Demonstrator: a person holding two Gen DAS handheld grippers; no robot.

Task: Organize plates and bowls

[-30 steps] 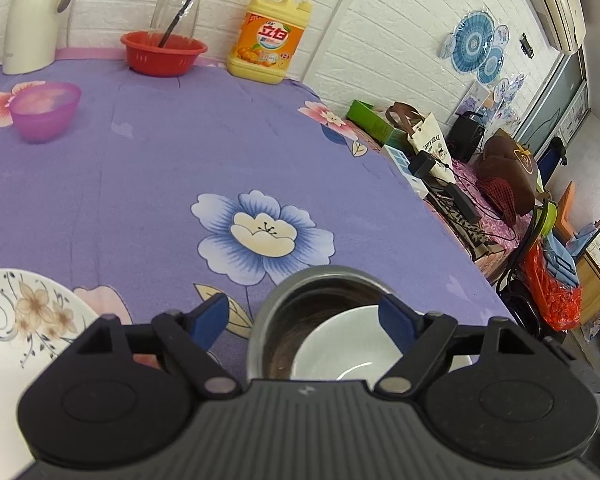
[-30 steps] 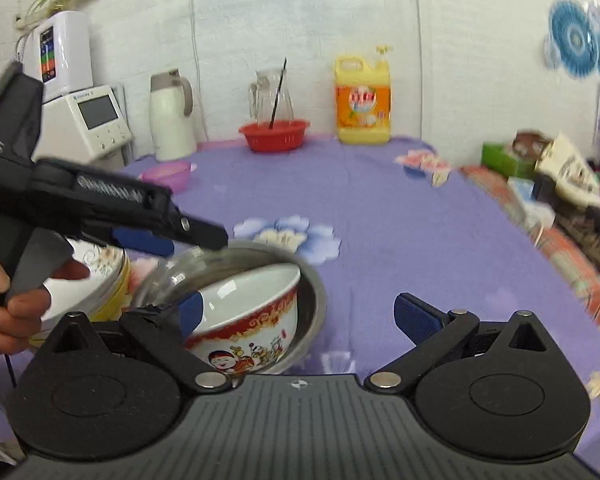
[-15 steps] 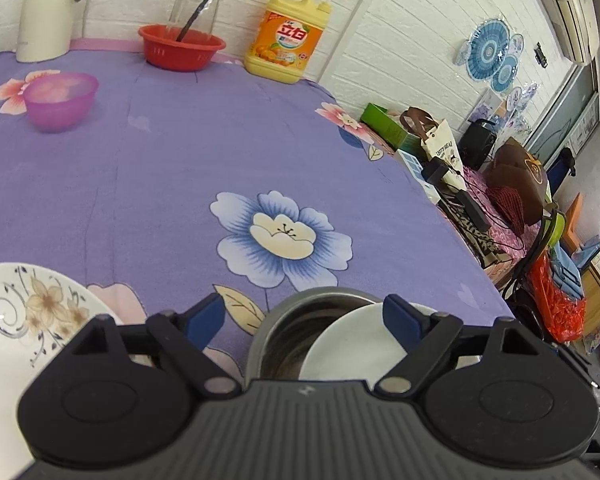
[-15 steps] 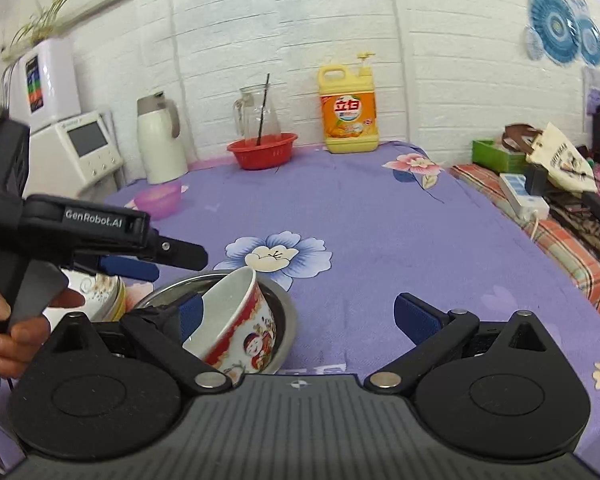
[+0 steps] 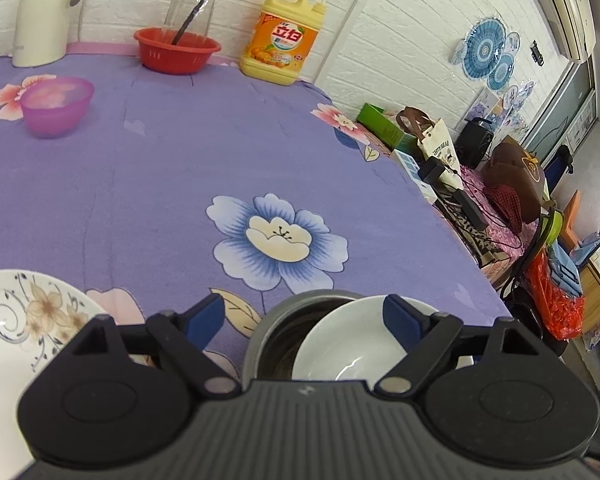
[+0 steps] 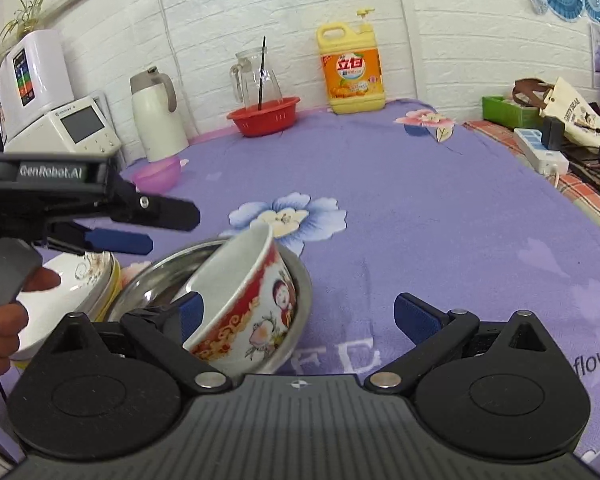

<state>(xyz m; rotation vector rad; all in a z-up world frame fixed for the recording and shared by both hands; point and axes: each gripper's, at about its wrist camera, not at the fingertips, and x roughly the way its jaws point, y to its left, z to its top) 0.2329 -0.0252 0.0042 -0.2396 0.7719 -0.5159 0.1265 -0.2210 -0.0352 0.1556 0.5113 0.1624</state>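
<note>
Bowl nesting is progressing: a red-patterned porcelain bowl [image 6: 244, 300] is leaning tilted inside the steel bowl [image 6: 298, 304] near the bench's [image 6: 420, 208] near edge. Both claws, right [image 6: 296, 316] and left [image 5: 300, 314], are gaping, grasping nothing; the purple plastic bowl [image 5: 56, 106] is sitting far left, apart.

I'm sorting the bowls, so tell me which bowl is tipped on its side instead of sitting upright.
The red-patterned ceramic bowl, leaning tilted inside the steel bowl. The purple plastic bowl sits upright.
</note>
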